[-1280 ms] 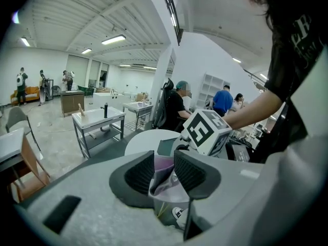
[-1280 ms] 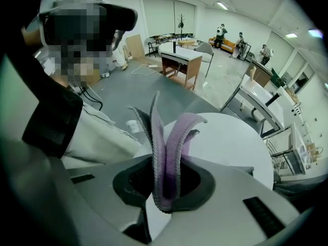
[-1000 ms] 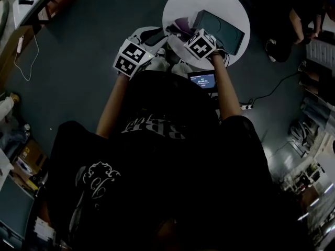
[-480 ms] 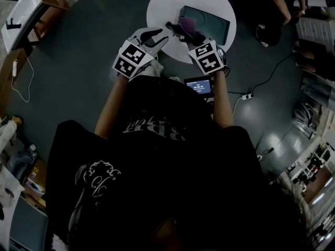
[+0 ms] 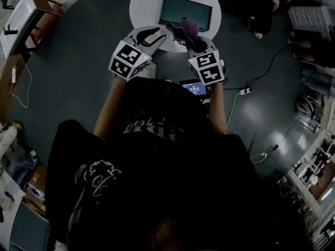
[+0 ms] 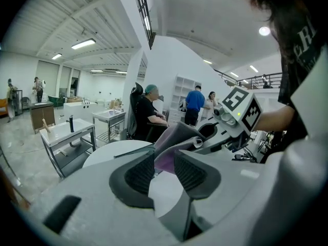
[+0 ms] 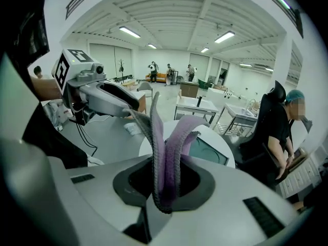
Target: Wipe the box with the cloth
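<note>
**Over the near edge of the table: cloth pinched in your right gripper, left one gaping**

At the far end of the head view sits the round white table (image 5: pixel 144 4), with the box (image 5: pixel 186 12) lying flat on it, dark and rectangular, toward the table's right half. Your right gripper (image 7: pixel 166 181) is clamped on the cloth (image 7: pixel 166 142): purple-grey folds stand up out of the closed jaws and flop over toward the box. From above, the cloth hangs over the table's near rim, just near of the box; whether it touches the box can't be told.

Your left gripper (image 6: pixel 163 163) has its jaws apart, nothing pinched. Its own view shows the cloth just past the jaw tips, with bare table top beyond the gap. The right gripper view shows the left one's tips reaching in from the left, right up against the cloth.

Both grippers sit side by side at the table's near edge, left one over the rim's left part. A small lit screen (image 5: pixel 193 88) shows near your torso, just near of the right gripper. A seated person (image 7: pixel 277 132) is far right, beyond the table.
</note>
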